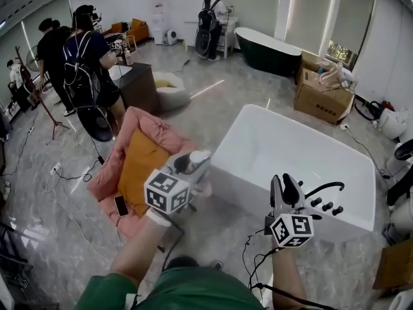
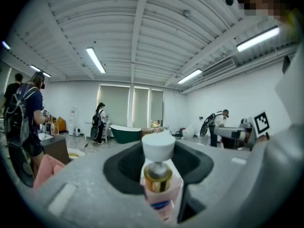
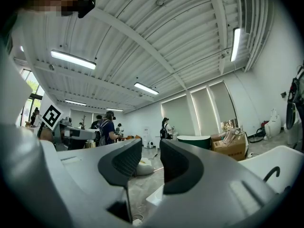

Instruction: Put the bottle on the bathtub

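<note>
In the left gripper view a pink bottle (image 2: 160,196) with a gold collar and white cap stands upright between the dark pads, and my left gripper (image 2: 159,151) is shut on it. The head view shows that left gripper (image 1: 192,165) carrying the bottle (image 1: 199,157) just off the near left corner of the white bathtub (image 1: 284,154). My right gripper (image 1: 287,185) hangs over the tub's near rim. In the right gripper view the right gripper (image 3: 150,158) has a narrow gap between its jaws and nothing in it. The bathtub (image 3: 285,158) shows at lower right there.
A black faucet (image 1: 326,188) and knobs sit on the tub's near right rim. A pink quilt with an orange cushion (image 1: 139,163) and a phone (image 1: 120,205) lies left of the tub. Beyond are a cardboard box (image 1: 319,95), a dark green tub (image 1: 268,50) and people (image 1: 84,63).
</note>
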Action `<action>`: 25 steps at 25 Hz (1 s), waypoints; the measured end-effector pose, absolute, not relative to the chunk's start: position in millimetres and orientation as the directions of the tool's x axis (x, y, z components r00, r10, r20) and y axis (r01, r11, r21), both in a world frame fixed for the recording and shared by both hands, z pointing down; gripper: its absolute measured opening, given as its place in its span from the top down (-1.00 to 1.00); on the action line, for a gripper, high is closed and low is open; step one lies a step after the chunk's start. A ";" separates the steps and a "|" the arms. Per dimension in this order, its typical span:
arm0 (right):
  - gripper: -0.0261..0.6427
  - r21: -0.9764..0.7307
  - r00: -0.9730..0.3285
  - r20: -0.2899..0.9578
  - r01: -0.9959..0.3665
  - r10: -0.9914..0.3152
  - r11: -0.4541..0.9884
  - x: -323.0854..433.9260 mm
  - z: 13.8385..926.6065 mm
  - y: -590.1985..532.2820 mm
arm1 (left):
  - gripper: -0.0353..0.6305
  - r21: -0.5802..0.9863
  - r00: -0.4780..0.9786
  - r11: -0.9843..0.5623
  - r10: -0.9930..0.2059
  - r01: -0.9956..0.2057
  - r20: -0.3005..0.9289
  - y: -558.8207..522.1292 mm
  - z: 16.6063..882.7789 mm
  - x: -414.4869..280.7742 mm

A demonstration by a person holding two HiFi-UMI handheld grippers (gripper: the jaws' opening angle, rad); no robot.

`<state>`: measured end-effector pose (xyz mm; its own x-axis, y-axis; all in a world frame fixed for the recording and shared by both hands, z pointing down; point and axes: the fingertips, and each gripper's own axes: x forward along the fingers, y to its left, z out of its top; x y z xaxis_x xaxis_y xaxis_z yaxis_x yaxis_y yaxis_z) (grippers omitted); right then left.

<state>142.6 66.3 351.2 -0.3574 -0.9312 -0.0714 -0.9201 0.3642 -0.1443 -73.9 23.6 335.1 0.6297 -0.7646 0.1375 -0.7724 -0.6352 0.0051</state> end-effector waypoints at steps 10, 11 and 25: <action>0.60 -0.151 -0.332 -0.028 -0.931 -0.943 0.332 142.3 362.0 11.4 | 0.40 0.024 0.651 -0.656 -0.742 -0.754 0.162 -43.7 351.3 -72.2; 0.60 -0.149 -0.326 -0.024 -0.934 -0.945 0.326 142.5 362.3 3.6 | 0.40 0.027 0.655 -0.660 -0.738 -0.750 0.161 -52.8 353.4 -72.0; 0.60 -0.125 -0.224 0.032 -0.968 -0.974 0.219 137.9 374.8 -166.8 | 0.40 -0.012 0.743 -0.755 -0.648 -0.656 0.170 -225.9 400.0 -66.7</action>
<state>137.9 -166.8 374.8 -0.2243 -0.9740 0.0318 -0.9677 0.2188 -0.1252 -66.7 -225.9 400.0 0.7426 -0.6478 0.1700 -0.6558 -0.7548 -0.0121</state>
